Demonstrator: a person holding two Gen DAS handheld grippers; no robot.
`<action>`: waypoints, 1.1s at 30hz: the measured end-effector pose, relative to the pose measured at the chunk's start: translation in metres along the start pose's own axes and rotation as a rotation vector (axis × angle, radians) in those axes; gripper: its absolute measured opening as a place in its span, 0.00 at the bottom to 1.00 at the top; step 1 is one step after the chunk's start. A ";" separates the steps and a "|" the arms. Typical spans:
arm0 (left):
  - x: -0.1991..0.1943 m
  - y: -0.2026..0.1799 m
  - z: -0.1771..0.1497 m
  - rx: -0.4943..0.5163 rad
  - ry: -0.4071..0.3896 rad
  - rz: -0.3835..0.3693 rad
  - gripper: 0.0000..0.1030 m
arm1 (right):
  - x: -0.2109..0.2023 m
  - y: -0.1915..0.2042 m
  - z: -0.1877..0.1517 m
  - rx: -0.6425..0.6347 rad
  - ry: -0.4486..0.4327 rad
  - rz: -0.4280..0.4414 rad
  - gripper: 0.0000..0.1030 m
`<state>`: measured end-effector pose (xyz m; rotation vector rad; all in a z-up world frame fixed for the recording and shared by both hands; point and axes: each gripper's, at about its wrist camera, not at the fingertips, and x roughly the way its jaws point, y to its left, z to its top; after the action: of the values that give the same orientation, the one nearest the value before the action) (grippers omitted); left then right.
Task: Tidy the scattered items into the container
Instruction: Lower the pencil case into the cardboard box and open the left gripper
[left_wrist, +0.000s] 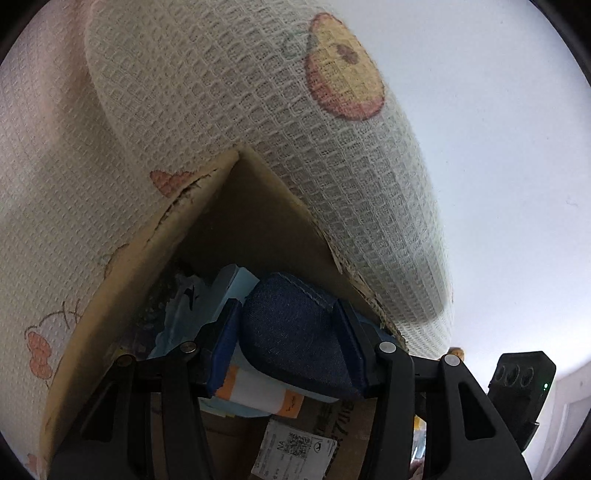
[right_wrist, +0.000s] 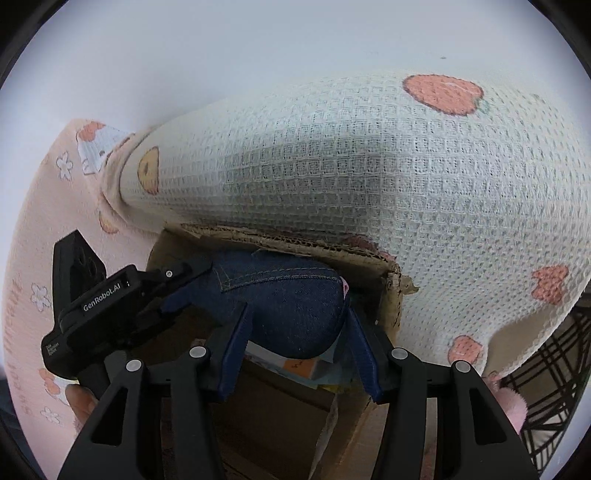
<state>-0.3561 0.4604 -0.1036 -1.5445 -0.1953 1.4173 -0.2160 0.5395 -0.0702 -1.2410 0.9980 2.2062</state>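
Both grippers, left (left_wrist: 291, 328) and right (right_wrist: 295, 332), have their jaws clenched on a denim bundle (left_wrist: 291, 332) over the open cardboard box (left_wrist: 243, 221) (paper items already inside), beside a waffle-weave pillow (left_wrist: 258, 110).

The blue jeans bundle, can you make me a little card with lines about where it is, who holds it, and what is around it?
thing: rolled denim bundle, dark blue with orange stitching
place: over the open cardboard box, on top of the papers and packets inside
left gripper: blue pads on both sides of the denim
right gripper: blue pads on both sides of the denim
box: torn rim, shipping label on its side
behind the box: waffle-weave pillow with fruit pictures
underneath: pink printed sheet
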 end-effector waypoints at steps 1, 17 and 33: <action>0.000 0.000 -0.001 0.000 0.002 0.000 0.54 | 0.001 0.000 0.001 -0.003 0.008 0.000 0.49; -0.045 -0.026 -0.045 0.043 -0.008 0.058 0.54 | 0.026 0.032 -0.004 -0.147 0.064 -0.154 0.43; 0.005 -0.011 -0.057 0.042 0.122 0.049 0.27 | 0.029 0.033 -0.029 -0.221 0.186 -0.114 0.43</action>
<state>-0.3021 0.4389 -0.1086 -1.6050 -0.0537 1.3518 -0.2359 0.4960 -0.0921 -1.5850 0.7424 2.1888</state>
